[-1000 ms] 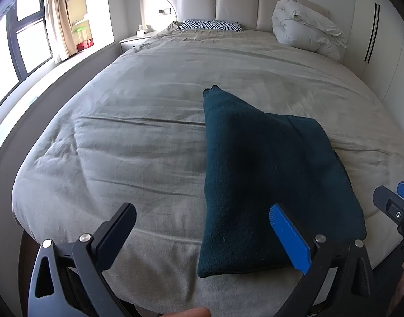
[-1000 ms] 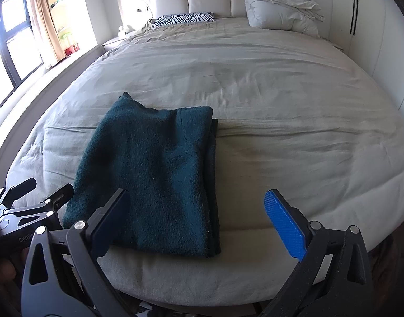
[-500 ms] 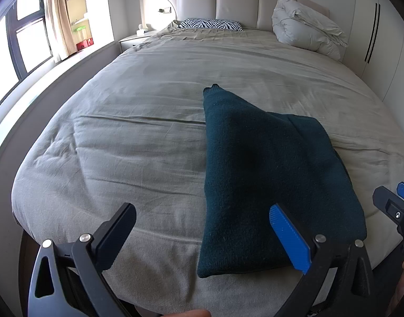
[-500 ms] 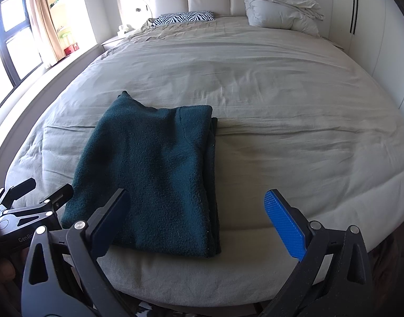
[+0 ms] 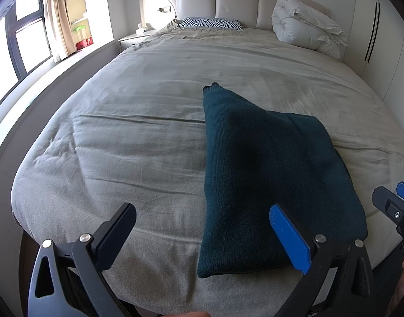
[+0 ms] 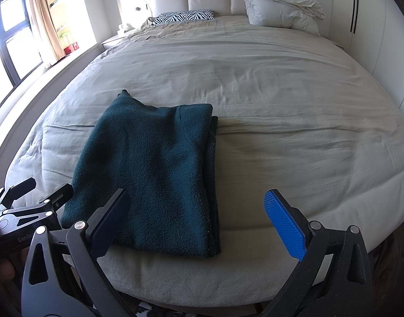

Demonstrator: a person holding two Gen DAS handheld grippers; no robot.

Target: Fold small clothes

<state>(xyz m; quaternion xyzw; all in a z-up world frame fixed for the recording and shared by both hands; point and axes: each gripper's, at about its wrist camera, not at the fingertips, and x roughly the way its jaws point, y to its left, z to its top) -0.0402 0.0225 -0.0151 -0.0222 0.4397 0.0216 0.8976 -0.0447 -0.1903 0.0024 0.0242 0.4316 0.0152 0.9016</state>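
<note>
I had the left gripper and right gripper spread wide, gripping nothing. The dark green garment lay folded near the bed's foot edge, just ahead of both.

The black left tool with one blue-padded finger hangs with jaws spread wide, gripping nothing; the matching right tool beside it likewise gapes empty.

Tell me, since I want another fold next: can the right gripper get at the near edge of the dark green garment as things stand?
Probably yes. The right gripper is open, holds nothing, and hangs just short of the dark green garment, which lies flat on the bed. Nothing lies between them; the left gripper sits off to the side.
</note>
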